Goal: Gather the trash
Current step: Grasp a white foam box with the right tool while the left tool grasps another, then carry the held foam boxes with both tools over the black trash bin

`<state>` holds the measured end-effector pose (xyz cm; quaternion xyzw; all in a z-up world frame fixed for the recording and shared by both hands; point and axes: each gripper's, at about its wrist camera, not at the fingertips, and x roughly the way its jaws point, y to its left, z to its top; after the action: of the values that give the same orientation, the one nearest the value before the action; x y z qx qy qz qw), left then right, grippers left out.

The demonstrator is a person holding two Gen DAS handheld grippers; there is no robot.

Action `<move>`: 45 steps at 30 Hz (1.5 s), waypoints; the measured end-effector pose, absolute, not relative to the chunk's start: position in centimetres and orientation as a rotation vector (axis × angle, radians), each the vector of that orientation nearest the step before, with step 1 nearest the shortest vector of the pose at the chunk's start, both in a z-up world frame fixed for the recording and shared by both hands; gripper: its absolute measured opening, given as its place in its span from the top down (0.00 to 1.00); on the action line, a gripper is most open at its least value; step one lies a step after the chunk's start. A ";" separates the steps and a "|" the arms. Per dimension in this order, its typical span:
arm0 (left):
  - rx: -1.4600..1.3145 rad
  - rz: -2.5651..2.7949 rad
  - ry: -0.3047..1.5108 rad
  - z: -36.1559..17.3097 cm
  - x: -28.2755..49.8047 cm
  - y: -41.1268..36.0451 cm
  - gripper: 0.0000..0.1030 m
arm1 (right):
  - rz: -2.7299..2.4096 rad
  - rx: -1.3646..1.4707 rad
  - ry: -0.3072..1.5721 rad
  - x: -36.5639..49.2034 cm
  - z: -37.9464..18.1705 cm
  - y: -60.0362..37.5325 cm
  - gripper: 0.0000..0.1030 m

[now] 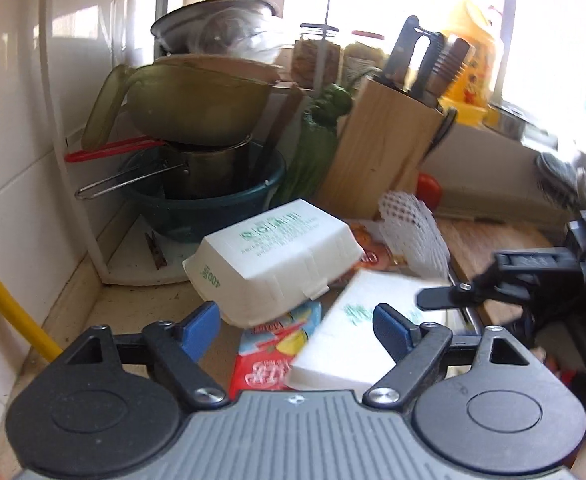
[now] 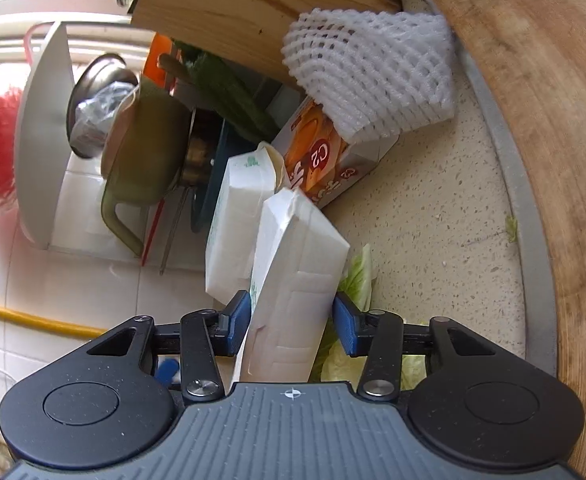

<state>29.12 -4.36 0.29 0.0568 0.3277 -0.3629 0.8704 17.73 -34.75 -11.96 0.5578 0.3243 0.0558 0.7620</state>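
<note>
Two white foam takeaway boxes lie on the counter: a far one [image 1: 273,256] and a near one [image 1: 357,328]. My left gripper [image 1: 297,326] is open just in front of them, above a red snack wrapper [image 1: 269,360]. In the right wrist view my right gripper [image 2: 291,322] straddles the near box [image 2: 297,280], the left pad touching it and a small gap at the right pad. The far box [image 2: 237,232] stands behind it. An orange carton [image 2: 325,160] and white foam fruit netting [image 2: 373,76] lie beyond. Lettuce scraps [image 2: 359,280] lie under the box.
A wooden knife block [image 1: 381,148] and a stack of pots and bowls [image 1: 197,152] stand behind the trash. A round wooden cutting board [image 2: 545,120] fills the right side. A yellow hose [image 1: 9,304] runs along the tiled wall.
</note>
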 end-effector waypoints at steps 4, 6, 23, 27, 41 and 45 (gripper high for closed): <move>0.001 -0.668 0.757 -1.3 34.2 -3.7 0.21 | 0.145 1.222 0.718 18.3 -12.3 -34.4 0.20; -0.115 -0.658 0.803 -2.2 36.4 -2.9 0.21 | 0.146 1.195 0.728 18.7 -12.0 -34.2 0.20; -0.467 -0.772 0.941 -7.1 40.9 -4.2 0.29 | 0.134 1.107 0.758 19.7 -11.8 -33.5 0.32; -0.411 -0.894 0.893 -5.2 38.7 -5.0 0.43 | 0.100 1.047 0.783 19.9 -11.5 -33.1 0.37; -0.551 -0.795 0.993 -7.3 41.5 -7.7 0.34 | 0.129 1.150 0.749 21.5 -12.2 -33.7 0.27; -0.521 -0.786 0.967 -6.6 40.7 -8.0 0.41 | 0.091 1.070 0.788 22.1 -11.7 -33.2 0.39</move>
<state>40.68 -7.99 -6.62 -0.2411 0.4475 -0.3638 0.7805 22.06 -33.19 -11.73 0.4962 0.3654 0.0423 0.7864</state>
